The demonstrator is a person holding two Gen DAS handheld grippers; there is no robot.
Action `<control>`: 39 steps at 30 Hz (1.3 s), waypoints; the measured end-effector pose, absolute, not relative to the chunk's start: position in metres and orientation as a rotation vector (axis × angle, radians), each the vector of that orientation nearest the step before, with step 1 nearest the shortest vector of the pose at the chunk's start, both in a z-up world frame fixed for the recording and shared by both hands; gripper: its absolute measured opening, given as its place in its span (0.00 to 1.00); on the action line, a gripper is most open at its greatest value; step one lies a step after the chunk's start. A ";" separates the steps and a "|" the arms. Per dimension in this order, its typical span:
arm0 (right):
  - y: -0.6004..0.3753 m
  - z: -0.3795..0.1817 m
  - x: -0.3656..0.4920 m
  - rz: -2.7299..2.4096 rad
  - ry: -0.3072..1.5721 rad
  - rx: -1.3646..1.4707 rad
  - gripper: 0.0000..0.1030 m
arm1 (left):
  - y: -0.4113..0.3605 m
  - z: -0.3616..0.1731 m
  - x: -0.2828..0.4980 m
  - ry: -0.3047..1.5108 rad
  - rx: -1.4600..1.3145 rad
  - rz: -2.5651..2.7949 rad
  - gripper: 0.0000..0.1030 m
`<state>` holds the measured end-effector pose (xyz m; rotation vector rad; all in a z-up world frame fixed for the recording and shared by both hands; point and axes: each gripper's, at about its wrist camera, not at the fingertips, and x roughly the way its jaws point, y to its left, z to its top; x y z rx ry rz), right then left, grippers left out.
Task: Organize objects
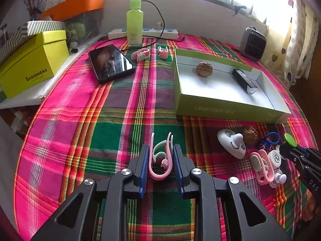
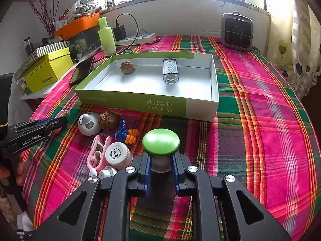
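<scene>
My left gripper (image 1: 161, 150) is shut on a pink and mint clip (image 1: 160, 158), held over the plaid cloth. My right gripper (image 2: 161, 158) is shut on the stem of a green-capped knob (image 2: 161, 141); it also shows in the left wrist view (image 1: 290, 140). The open green box (image 2: 140, 100) holds a walnut (image 2: 127, 67) and a black and clear device (image 2: 170, 71). In front of the box lie a white smiley toy (image 2: 88, 124), a second walnut (image 2: 108, 120), a blue and orange trinket (image 2: 126, 133), a white cap (image 2: 117, 153) and a pink clip (image 2: 96, 154).
A phone (image 1: 111, 63), two pink clips (image 1: 141, 54), a green bottle (image 1: 134, 21) and a power strip (image 1: 160, 32) lie at the far left. A yellow box (image 1: 32, 64) stands left; a small heater (image 2: 236, 32) stands far right.
</scene>
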<state>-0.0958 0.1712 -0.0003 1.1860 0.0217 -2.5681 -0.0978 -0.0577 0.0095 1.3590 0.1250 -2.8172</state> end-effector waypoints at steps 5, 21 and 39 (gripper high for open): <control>0.173 0.001 -0.095 -2.571 0.007 1.170 0.18 | -0.055 0.012 -0.096 0.124 1.353 -2.829 0.21; 0.176 0.004 -0.090 -2.572 -0.025 1.141 0.18 | -0.041 0.021 -0.092 0.111 1.349 -2.876 0.21; 0.173 0.013 -0.087 -2.573 -0.020 1.095 0.17 | -0.017 0.031 -0.088 0.056 1.343 -2.934 0.21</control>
